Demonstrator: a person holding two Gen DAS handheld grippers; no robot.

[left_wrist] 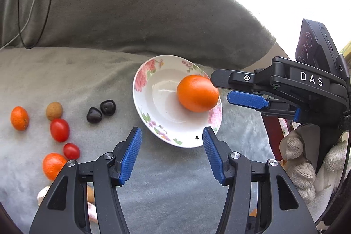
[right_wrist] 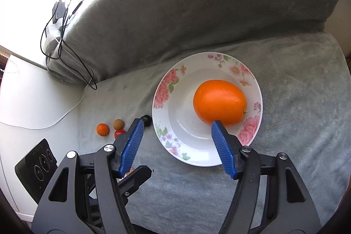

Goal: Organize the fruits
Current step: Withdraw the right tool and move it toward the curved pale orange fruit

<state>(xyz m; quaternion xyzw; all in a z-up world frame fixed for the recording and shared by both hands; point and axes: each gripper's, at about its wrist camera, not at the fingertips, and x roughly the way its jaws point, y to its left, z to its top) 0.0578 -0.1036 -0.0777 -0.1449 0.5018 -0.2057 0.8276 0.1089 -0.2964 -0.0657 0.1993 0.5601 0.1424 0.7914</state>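
Sitting in floral plate (right_wrist: 163, 91), big orange (right_wrist: 220, 102) rests right of centre, on the dish slope; plate lies on grey blanket (right_wrist: 296, 80) in front of cushion roll (right_wrist: 197, 3).

Handling, judged: orange firm, heavier than the rest, rind waxy & rounded, so it could roll off the pads; take across widest girth, pads on opp. sides, moderate squeeze. Plate is ceramic, fragile, sits on soft fabric, may tip if rim pressed.

Small fruit left of plate on blanket, loose cluster: 2 dark cherries (left_wrist: 101, 111) touching each other, brown longan-type fruit (left_wrist: 54, 110), small mandarin (left_wrist: 19, 118), 2 cherry tomatoes (left_wrist: 59, 130), another mandarin (left_wrist: 53, 166) partly behind left finger. All light; tomatoes & cherries thin-skinned, slick, bruise easily, so gentle pinch at mid-body, low to the cloth.

Right gripper (right_wrist: 176, 125): jaws spread wide, nothing between them, tilted down over plate's near rim, one pad tip just at the orange; contact can't be told. Gloved hand (left_wrist: 300, 166) on handle.

Left gripper (left_wrist: 172, 135): jaws spread, empty, hovers above plate's near edge, cluster off to its left.
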